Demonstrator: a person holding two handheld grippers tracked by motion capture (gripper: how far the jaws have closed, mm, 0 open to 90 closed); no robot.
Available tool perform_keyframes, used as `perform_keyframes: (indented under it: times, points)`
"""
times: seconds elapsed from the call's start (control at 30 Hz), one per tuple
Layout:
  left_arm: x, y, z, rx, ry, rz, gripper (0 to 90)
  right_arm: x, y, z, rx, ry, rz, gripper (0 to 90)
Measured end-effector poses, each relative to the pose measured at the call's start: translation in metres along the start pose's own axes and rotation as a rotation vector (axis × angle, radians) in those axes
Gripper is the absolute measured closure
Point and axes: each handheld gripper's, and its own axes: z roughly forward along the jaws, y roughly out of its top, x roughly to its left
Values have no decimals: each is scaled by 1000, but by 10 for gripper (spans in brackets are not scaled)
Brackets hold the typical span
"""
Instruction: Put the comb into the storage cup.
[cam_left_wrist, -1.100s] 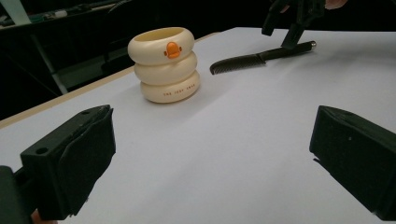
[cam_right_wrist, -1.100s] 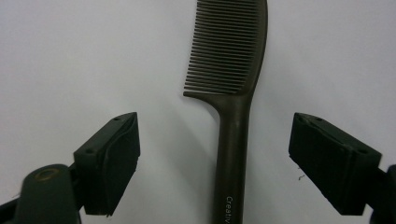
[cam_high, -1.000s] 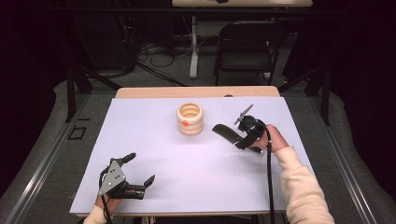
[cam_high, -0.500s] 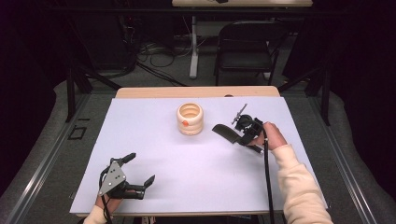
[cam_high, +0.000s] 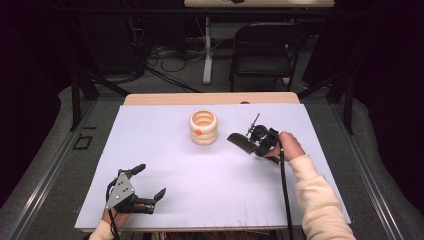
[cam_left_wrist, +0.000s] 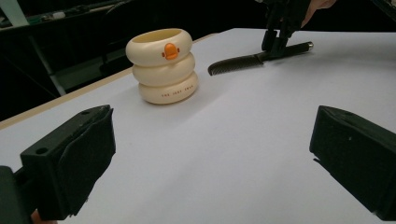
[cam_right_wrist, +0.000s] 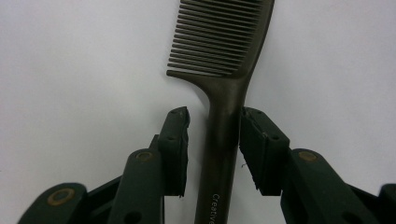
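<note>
High view: the right gripper (cam_high: 254, 142) stands over a black comb (cam_high: 242, 143) that lies flat on the white table sheet (cam_high: 210, 195), right of centre. Its jaws have just been closing, with the comb handle between them. A cream ringed cup (cam_high: 203, 127) stands upright near the comb's toothed end, apart from it. The left gripper (cam_high: 137, 187) rests at the near left corner, jaws spread, holding nothing. Open sheet lies between the two grippers. The far wooden table edge (cam_high: 210, 98) runs behind the cup.

Left gripper view: both pads are wide apart over bare sheet. The cup (cam_left_wrist: 162, 65) is ahead, the comb (cam_left_wrist: 259, 58) to its right, with the right gripper (cam_left_wrist: 276, 39) planted on the handle. Risk, as judged: a sweep of the comb towards the cup could tip it, since the stacked shape looks top-heavy.

Right gripper view: the comb handle (cam_right_wrist: 224, 140) sits between the pads. The right-hand pad (cam_right_wrist: 257, 144) touches it; the left-hand pad (cam_right_wrist: 175, 149) shows a narrow gap, so the grip is not yet made. Risks, as judged: uneven contact could push the handle sideways or roll it on the smooth sheet; the thin, flat handle may slip out on lifting; the pad tips could scrape the sheet. The teeth (cam_right_wrist: 215, 42) point away from the jaws, clear of them. Bare sheet lies on both sides.
</note>
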Motion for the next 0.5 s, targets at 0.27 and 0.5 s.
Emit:
perform_keyframes:
  times: [0.27, 0.5]
  points:
    - [1, 0, -1, -2, -2, -5, 2, -2, 1, 7, 16, -9, 32, 652]
    - [1, 0, 0, 0, -5, -4, 2, -3, 1, 11, 27, -13, 55, 696]
